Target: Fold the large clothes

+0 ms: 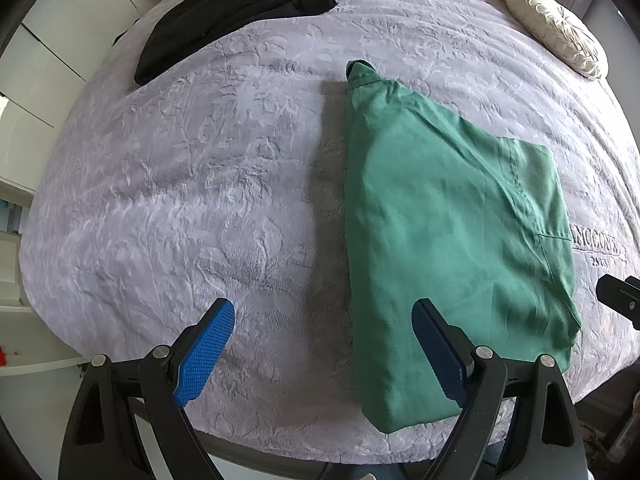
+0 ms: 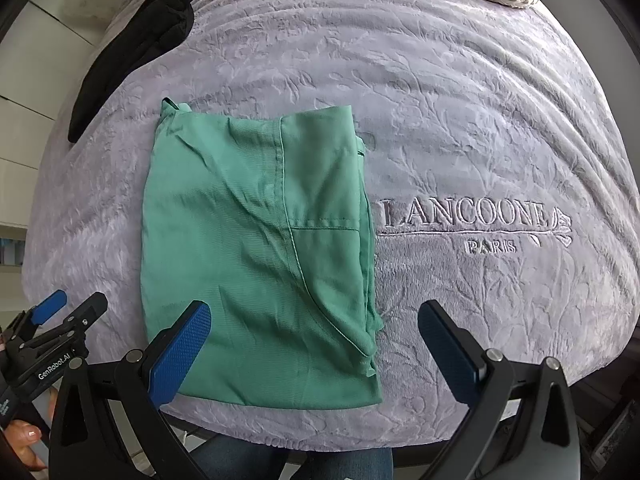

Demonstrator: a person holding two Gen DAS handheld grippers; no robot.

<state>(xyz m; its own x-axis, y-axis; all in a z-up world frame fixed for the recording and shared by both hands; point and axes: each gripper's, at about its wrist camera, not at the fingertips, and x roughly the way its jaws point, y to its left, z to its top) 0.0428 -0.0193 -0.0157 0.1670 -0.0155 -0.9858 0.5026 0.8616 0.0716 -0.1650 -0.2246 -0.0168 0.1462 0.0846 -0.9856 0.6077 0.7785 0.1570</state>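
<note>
Two tools hang over the bed (image 2: 460, 128), both pointing down and both spread wide with nothing between their blue pads. The green garment (image 2: 256, 240) lies flat on the lilac embossed blanket (image 1: 168, 184), already folded into a narrow panel, and its long axis runs away from you, from the near edge of the bed up toward the pillows (image 1: 560, 36).

Your left tool (image 1: 324, 352) sits to the left of the panel: its right pad overlaps the near-left corner of the cloth, its left pad is over bare blanket. Your right tool (image 2: 316, 354) straddles the near-right corner, with the left pad over the fabric and the right pad over the blanket beside the embroidered lettering (image 2: 468, 220). So the near hem lies between your two hands, each about equally close to its own corner.

The likely next fold is end over end along that long axis, so you would pinch both near corners and carry them toward the far edge. A black folded garment (image 1: 240, 16) rests well apart at the far left, out of the way.
</note>
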